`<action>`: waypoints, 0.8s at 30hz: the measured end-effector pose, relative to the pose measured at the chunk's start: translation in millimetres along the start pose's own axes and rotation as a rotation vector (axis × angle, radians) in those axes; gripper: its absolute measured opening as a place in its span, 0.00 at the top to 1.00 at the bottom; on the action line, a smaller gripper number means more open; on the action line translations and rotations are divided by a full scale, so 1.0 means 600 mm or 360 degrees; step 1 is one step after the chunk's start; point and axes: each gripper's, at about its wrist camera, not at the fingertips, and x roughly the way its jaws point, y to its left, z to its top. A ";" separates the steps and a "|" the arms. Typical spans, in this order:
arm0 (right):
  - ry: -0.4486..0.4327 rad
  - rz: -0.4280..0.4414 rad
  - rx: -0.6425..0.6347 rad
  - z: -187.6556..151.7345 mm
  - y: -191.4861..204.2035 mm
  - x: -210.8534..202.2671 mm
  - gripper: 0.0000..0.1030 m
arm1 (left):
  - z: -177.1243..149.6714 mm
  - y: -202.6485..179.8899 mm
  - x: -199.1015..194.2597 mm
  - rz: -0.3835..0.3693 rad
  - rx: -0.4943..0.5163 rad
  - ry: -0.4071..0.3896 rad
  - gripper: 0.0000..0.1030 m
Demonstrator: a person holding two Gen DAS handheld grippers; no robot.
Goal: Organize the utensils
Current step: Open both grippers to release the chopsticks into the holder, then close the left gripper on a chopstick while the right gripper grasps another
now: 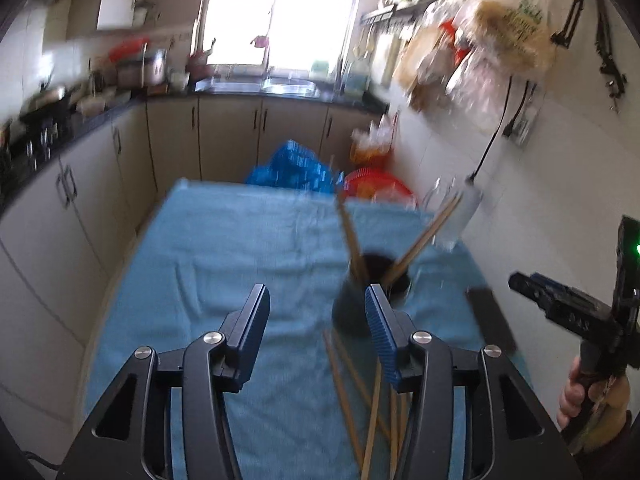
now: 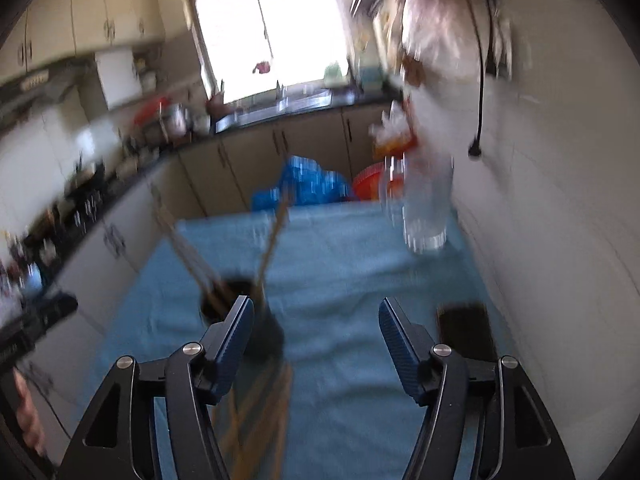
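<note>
both grippers spread wide, nothing between the fingers: left gripper, right gripper. each hangs above the blue cloth on the table. dark cup stands upright on the cloth with a few chopsticks leaning out of it. loose chopsticks lie crossed on the cloth just in front of the cup. clear bottle at far right edge. frames blurred.

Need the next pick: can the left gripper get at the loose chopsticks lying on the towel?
Probably yes. The left gripper is open and empty, and the loose chopsticks lie uncovered on the blue towel, beside the dark holder.
</note>
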 end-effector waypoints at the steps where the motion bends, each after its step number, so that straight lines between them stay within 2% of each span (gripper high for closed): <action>1: 0.0052 0.0003 -0.0021 -0.022 -0.001 0.006 0.32 | -0.017 0.006 0.007 0.0001 -0.0011 0.0033 0.53; 5: 0.0269 0.0052 -0.0092 -0.113 0.003 0.041 0.32 | -0.095 0.012 0.062 0.0008 0.0001 0.0239 0.54; 7: 0.0340 0.0086 -0.0099 -0.150 0.005 0.056 0.33 | -0.125 0.006 0.094 -0.0017 0.0016 0.0341 0.58; 10: 0.0412 0.0146 -0.0078 -0.186 0.006 0.076 0.47 | -0.155 -0.010 0.141 -0.0028 0.0047 0.0476 0.63; 14: 0.0463 0.0190 -0.0107 -0.221 0.025 0.098 0.56 | -0.175 -0.027 0.183 -0.0006 0.0085 0.0558 0.65; 20: 0.0521 0.0154 -0.0186 -0.241 0.053 0.136 0.61 | -0.181 -0.051 0.228 0.0045 0.0155 0.0615 0.65; 21: 0.0528 0.0140 -0.0198 -0.244 0.056 0.142 0.65 | -0.180 -0.055 0.230 0.0066 0.0176 0.0596 0.67; 22: 0.0508 0.0110 -0.0213 -0.244 0.060 0.144 0.68 | -0.179 -0.057 0.233 0.0076 0.0189 0.0602 0.74; 23: 0.0502 0.0093 -0.0219 -0.243 0.062 0.147 0.80 | -0.178 -0.058 0.235 0.0086 0.0198 0.0596 0.88; 24: 0.0500 0.0082 -0.0208 -0.241 0.061 0.148 0.91 | -0.178 -0.055 0.237 0.0077 0.0182 0.0611 0.91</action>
